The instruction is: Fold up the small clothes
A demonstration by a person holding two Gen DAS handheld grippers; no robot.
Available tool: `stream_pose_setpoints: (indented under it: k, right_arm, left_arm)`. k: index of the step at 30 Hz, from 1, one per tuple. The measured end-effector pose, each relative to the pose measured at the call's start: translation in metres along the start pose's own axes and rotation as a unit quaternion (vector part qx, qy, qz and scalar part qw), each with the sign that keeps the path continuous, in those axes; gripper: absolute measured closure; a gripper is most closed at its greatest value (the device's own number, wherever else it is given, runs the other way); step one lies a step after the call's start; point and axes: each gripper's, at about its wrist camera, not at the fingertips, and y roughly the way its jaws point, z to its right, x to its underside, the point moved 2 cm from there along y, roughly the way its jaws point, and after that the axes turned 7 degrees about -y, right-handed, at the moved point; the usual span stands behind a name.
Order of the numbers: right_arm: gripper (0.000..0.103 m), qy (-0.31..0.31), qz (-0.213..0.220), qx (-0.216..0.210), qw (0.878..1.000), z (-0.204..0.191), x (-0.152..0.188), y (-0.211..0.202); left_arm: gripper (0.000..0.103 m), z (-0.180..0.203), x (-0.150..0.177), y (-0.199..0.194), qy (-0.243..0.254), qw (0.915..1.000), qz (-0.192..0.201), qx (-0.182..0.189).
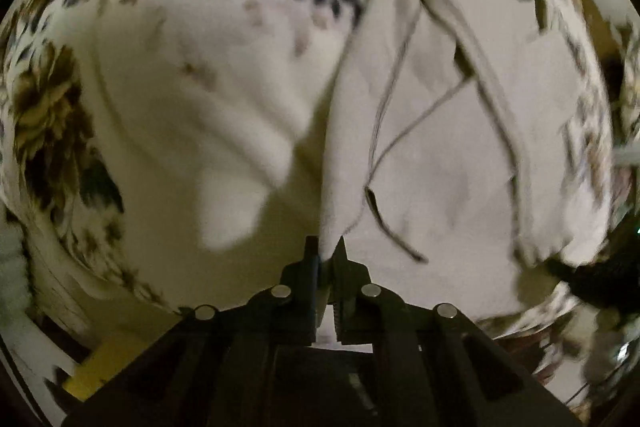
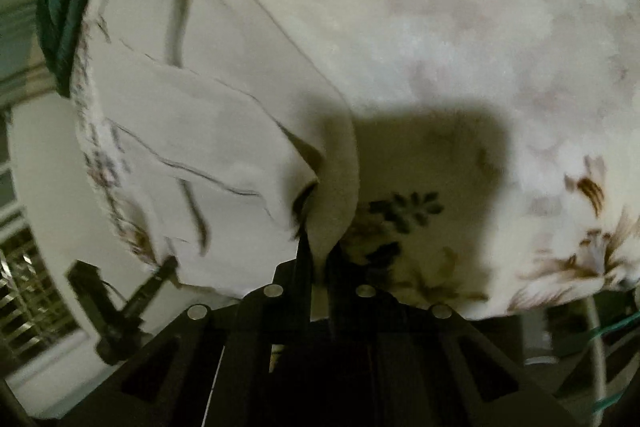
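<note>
Across the floral bedspread (image 1: 132,75), which fills both views as the surface under everything, your small white garment (image 1: 440,155) hangs stretched between the two tools, lifted off the cover and not lying flat on it. Its long axis runs from one gripper to the other, so the coming fold turns on you bringing the held corners together or laying them down evenly; neither hand is clearly nearer the cloth, since each already has a corner.

Your left gripper (image 1: 329,251) is clamped on a pointed corner of the cloth, and the fabric rises straight ahead of the fingers and spreads toward the upper right of that view. Your right gripper (image 2: 319,257) is likewise pinched on a corner, with the cloth rising ahead and fanning to the upper left, where the other tool (image 2: 116,307) shows dark near the bedspread's edge.

The garment looks like thin, soft woven cotton, off-white, limp and quick to crease. Dark stitched seams (image 1: 384,107) cross it, and a printed trim (image 2: 94,155) seems to run along one hem, though motion blur makes that uncertain. The bedspread is thicker, cream with brown and grey-blue flowers (image 2: 404,211).
</note>
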Motion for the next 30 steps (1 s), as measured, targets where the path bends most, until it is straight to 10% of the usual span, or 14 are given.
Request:
stream_pose_setpoints:
  k: [10, 20, 23, 26, 30]
  right_arm:
    - [0.097, 0.015, 0.049, -0.061, 0.997, -0.033, -0.041, -0.062]
    - [0.081, 0.074, 0.133, -0.101, 0.983, -0.049, -0.173, -0.102]
    - [0.062, 0.079, 0.165, -0.113, 0.977, -0.051, -0.184, -0.116]
    - [0.061, 0.047, 0.174, -0.087, 0.98, -0.051, -0.18, -0.13]
    - [0.061, -0.011, 0.167, -0.014, 0.986, -0.053, -0.163, -0.134]
  left_arm:
    - [0.1, 0.002, -0.075, -0.056, -0.053, 0.9932, 0.047, 0.092]
    - [0.097, 0.051, -0.199, -0.03, -0.085, 0.9815, 0.078, 0.153]
    - [0.086, 0.037, -0.212, -0.039, -0.101, 0.9766, 0.092, 0.166]
    - [0.053, 0.023, -0.206, -0.049, -0.099, 0.9779, 0.113, 0.145]
    - [0.051, 0.019, -0.187, -0.038, -0.057, 0.9885, 0.097, 0.102]
